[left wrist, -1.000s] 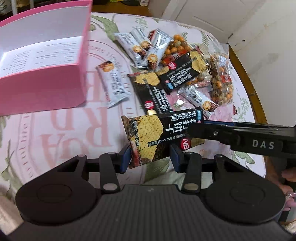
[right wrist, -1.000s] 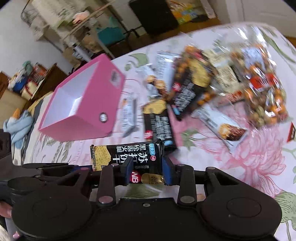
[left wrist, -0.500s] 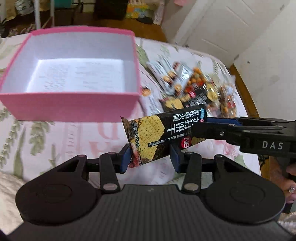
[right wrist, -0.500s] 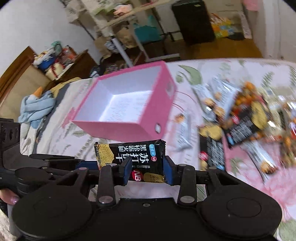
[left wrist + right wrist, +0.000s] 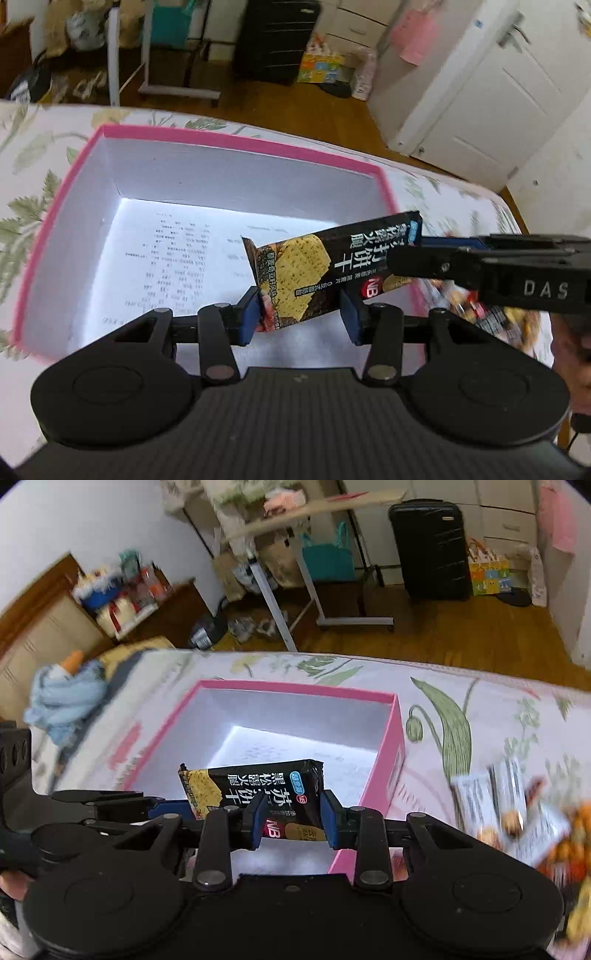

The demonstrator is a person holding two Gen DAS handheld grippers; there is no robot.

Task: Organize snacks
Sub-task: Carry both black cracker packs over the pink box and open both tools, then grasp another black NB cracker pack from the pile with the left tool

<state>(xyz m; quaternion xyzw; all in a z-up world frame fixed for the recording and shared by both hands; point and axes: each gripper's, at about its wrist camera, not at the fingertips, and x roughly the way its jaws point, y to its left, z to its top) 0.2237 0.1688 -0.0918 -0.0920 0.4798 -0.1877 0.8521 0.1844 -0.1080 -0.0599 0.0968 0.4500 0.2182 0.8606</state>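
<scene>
Left gripper [image 5: 299,314] and right gripper [image 5: 291,821] are both clamped on one black cracker packet [image 5: 332,273], each at one end. Packet is held in the air above the open pink box [image 5: 236,142], near its right wall, long axis roughly level, spanning gripper to gripper. Remaining snacks [image 5: 517,819] are blurred, right of the box.
</scene>
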